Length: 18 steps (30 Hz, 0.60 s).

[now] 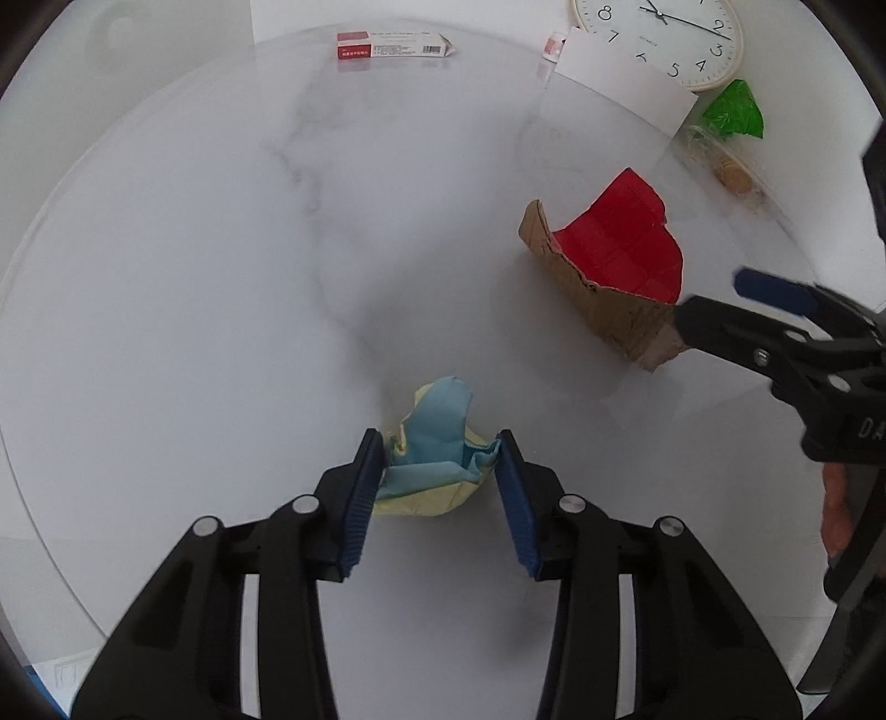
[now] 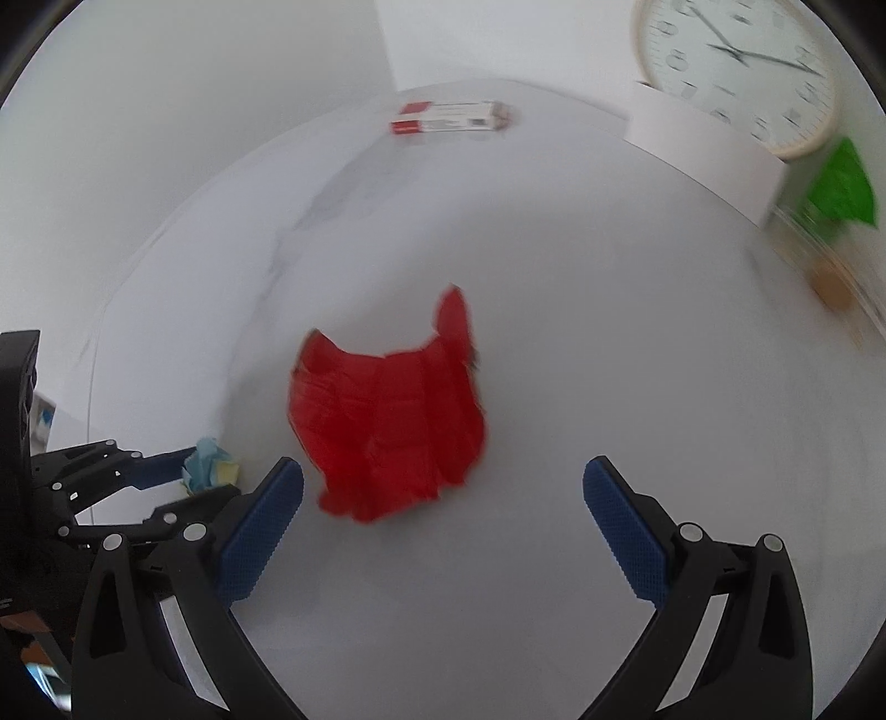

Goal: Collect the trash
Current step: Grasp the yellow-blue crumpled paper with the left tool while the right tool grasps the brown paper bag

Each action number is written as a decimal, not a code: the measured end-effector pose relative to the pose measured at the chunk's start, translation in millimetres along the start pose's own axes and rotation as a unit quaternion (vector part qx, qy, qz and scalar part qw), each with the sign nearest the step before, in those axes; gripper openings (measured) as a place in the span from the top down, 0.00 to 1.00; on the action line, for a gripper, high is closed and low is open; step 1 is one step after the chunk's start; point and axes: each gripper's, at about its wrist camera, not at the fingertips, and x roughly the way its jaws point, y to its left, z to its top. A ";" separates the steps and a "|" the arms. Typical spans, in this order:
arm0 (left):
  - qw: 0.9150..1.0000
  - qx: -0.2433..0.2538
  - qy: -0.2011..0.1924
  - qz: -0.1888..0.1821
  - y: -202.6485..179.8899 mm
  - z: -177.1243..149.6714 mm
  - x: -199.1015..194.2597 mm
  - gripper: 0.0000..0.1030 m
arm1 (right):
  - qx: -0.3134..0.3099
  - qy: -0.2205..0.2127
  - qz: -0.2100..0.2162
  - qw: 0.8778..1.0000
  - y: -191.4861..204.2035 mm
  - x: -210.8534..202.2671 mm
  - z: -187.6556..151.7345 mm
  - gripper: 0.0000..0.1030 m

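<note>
A crumpled wad of blue and pale yellow paper (image 1: 437,443) lies on the white marbled round table (image 1: 194,288). My left gripper (image 1: 440,451) is shut on it, one blue pad touching each side. The same wad (image 2: 207,462) shows at the left of the right wrist view, between the left gripper's fingers (image 2: 166,462). A torn piece of cardboard, red inside and brown outside (image 1: 620,249), lies further right. My right gripper (image 2: 443,465) hovers just short of this red piece (image 2: 387,421), jaws wide open and holding nothing. From the left wrist, the right gripper (image 1: 709,296) reaches in beside the cardboard's near corner.
A red and white box (image 1: 387,45) lies at the table's far edge. A wall clock (image 1: 664,33), a white card (image 1: 626,83), a green wrapper (image 1: 733,111) and clear plastic with a brown round thing (image 1: 731,171) crowd the far right. The table rim curves along the left.
</note>
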 end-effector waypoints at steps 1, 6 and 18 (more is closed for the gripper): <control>1.000 -0.001 0.000 -0.001 0.2 -0.3 -0.6 0.60 | -0.010 0.001 0.004 1.000 1.8 3.6 2.6 0.03; 1.000 -0.018 -0.009 -0.008 8.5 -7.0 -15.1 0.60 | -0.042 0.012 0.023 0.999 16.7 24.2 14.7 0.03; 0.998 -0.051 -0.022 -0.006 31.0 -26.0 -46.8 0.60 | -0.046 0.039 -0.032 0.998 26.2 57.9 25.4 0.09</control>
